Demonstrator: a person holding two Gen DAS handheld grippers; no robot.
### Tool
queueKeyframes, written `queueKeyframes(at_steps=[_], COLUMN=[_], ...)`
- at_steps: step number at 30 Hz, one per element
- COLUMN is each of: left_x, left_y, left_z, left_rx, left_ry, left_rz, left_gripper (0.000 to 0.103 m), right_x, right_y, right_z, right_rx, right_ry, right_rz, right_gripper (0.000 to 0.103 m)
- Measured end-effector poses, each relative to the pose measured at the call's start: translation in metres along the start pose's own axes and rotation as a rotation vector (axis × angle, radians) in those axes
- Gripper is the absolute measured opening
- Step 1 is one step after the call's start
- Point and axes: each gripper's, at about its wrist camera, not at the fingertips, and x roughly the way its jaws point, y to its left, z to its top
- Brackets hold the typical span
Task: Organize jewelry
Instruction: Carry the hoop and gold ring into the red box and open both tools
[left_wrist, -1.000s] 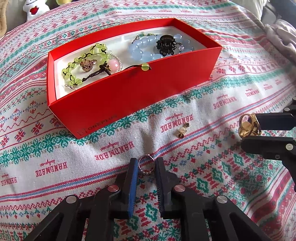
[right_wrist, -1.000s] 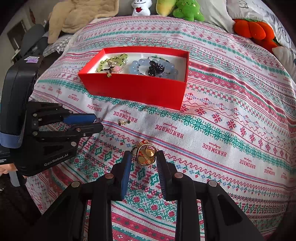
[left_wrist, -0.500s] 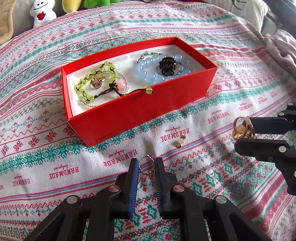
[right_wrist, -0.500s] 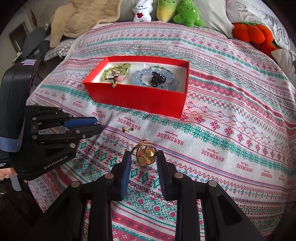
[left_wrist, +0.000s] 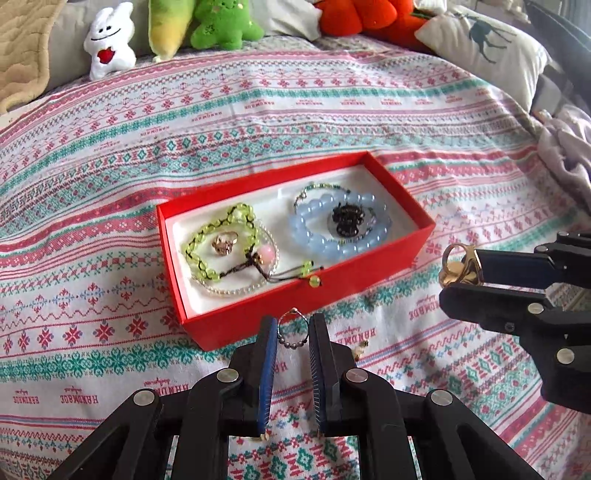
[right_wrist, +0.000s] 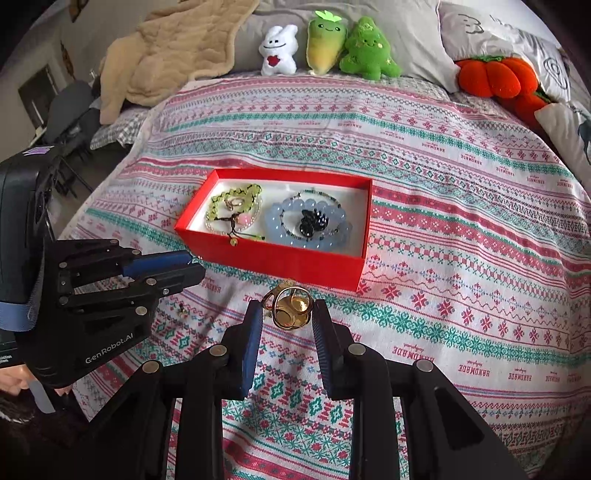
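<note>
Both grippers have risen off the bed since a second ago.
Your left gripper (left_wrist: 293, 328) pinches the beaded ring (left_wrist: 293, 329), your right gripper (right_wrist: 288, 306) the gold ring (right_wrist: 289, 303); the red box (left_wrist: 332, 282) comes next.

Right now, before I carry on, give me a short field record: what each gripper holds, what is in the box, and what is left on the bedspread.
left gripper: shut on small silver beaded ring
right gripper: shut on chunky gold ring
red cardboard box: open, on patterned bedspread
box left side: green bead bracelet, small gold ring
box right side: pale blue bead bracelet, black hair claw
left on bedspread: small gold earring, near the box's front wall
</note>
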Motion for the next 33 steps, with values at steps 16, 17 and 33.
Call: queueKeyframes(at_steps=[16, 17, 33], left_x=[0.041, 0.045, 0.059], left_y=[0.008, 0.009, 0.011], left_z=[0.045, 0.046, 0.052], left_rx=[-0.083, -0.085, -0.076], left_ry=[-0.062, -0.063, -0.05], left_rz=[0.011, 0.019, 0.081], left_gripper=[0.013, 0.013, 0.023], right_x=[0.02, 0.023, 0.067], right_y=[-0.036, -0.038, -0.061], right_z=[0.049, 0.052, 0.073], right_rx=[0.138, 0.149, 0.258], right_ry=[-0.049, -0.048, -0.007], right_rz=[0.001, 0.002, 0.021], right_gripper=[0.03, 0.03, 0.03])
